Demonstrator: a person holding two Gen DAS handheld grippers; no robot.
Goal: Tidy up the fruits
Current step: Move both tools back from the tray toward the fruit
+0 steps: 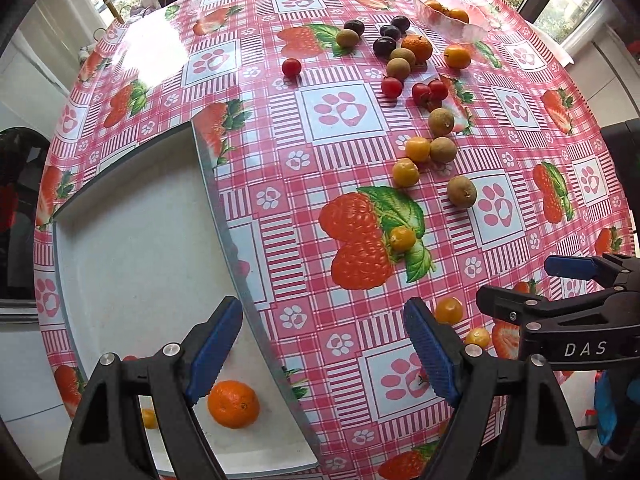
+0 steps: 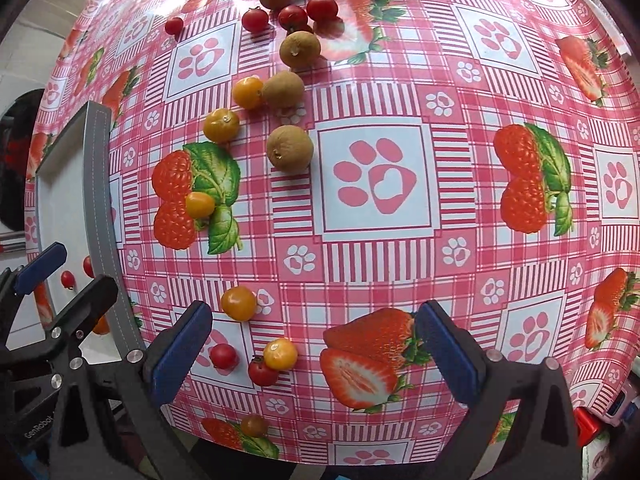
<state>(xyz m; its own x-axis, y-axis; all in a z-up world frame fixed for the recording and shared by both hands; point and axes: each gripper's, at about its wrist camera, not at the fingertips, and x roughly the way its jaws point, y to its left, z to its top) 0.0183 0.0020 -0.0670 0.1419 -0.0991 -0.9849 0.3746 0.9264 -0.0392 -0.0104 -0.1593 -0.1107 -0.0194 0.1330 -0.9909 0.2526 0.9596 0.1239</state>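
Note:
My left gripper point(image 1: 323, 354) is open and empty, hanging over the right rim of a white tray point(image 1: 224, 216). A mandarin point(image 1: 233, 404) lies in the tray by its left finger. My right gripper point(image 2: 314, 354) is open too, above the tablecloth. On the cloth beneath its gap lie a yellow tomato point(image 2: 280, 354) and two red cherry tomatoes point(image 2: 262, 372), untouched. Brown round fruits point(image 1: 462, 191), yellow ones point(image 1: 405, 173), red cherry tomatoes point(image 1: 391, 86) and dark plums point(image 1: 385, 45) are scattered across the far part of the table.
A glass bowl point(image 1: 476, 30) with orange fruit stands at the far right corner. In the left wrist view the right gripper point(image 1: 560, 304) is close on the right. Two red tomatoes point(image 2: 68, 279) lie in the tray. The table edge point(image 2: 360, 462) runs just below the right gripper.

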